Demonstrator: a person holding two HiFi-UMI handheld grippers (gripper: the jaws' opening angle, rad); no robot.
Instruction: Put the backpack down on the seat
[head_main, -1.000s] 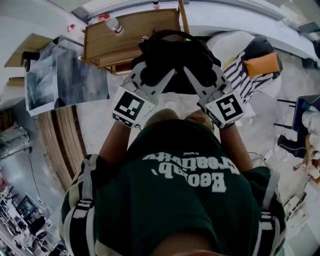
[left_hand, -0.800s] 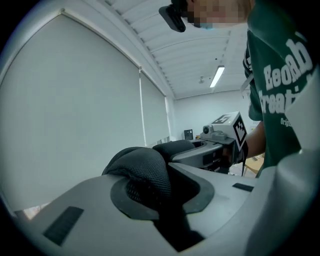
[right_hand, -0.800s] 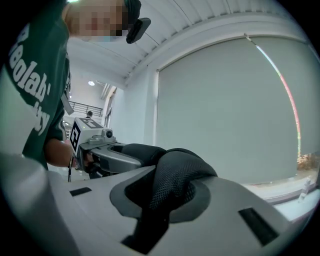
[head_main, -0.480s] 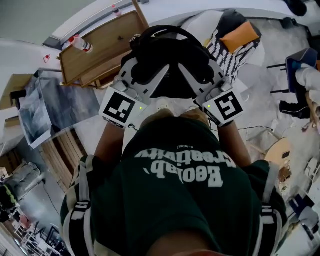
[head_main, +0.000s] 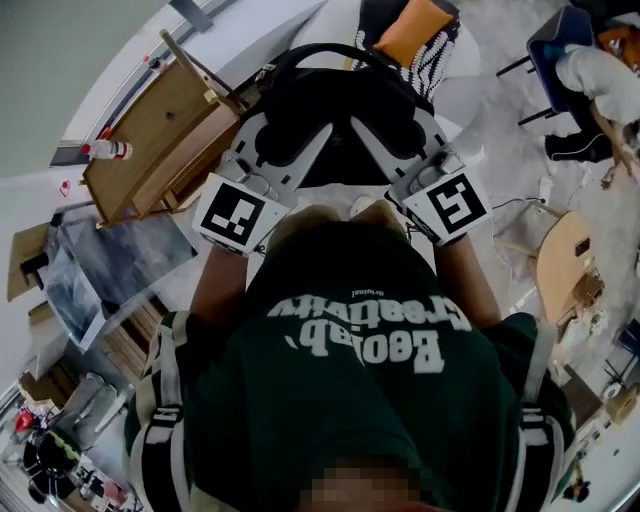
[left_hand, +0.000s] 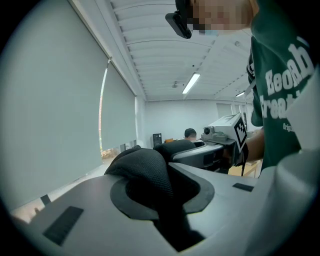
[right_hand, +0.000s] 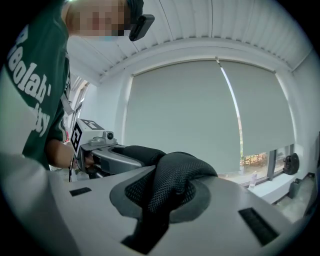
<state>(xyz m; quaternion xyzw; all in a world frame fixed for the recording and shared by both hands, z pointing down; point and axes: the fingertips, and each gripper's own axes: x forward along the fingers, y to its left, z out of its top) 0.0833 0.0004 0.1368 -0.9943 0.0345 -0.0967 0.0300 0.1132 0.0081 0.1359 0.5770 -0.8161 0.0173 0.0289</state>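
Step in hand: transport, judged from the backpack (head_main: 335, 105) hanging clear of any surface in front of the person. The left gripper (head_main: 283, 140) is clamped on a black mesh strap (left_hand: 145, 167) of the backpack, and the right gripper (head_main: 398, 140) is clamped on a second mesh strap (right_hand: 176, 176). A white seat (head_main: 465, 95) with a striped cushion (head_main: 432, 62) stands just beyond the load and is probably the target. Next move: bring the backpack over the seat, lower it until it rests, then release both grips. Readable writing: the green shirt (head_main: 360, 390) carries white print, roughly "Reolab Creativity"; the marker cubes (head_main: 235, 215) bear patterns only
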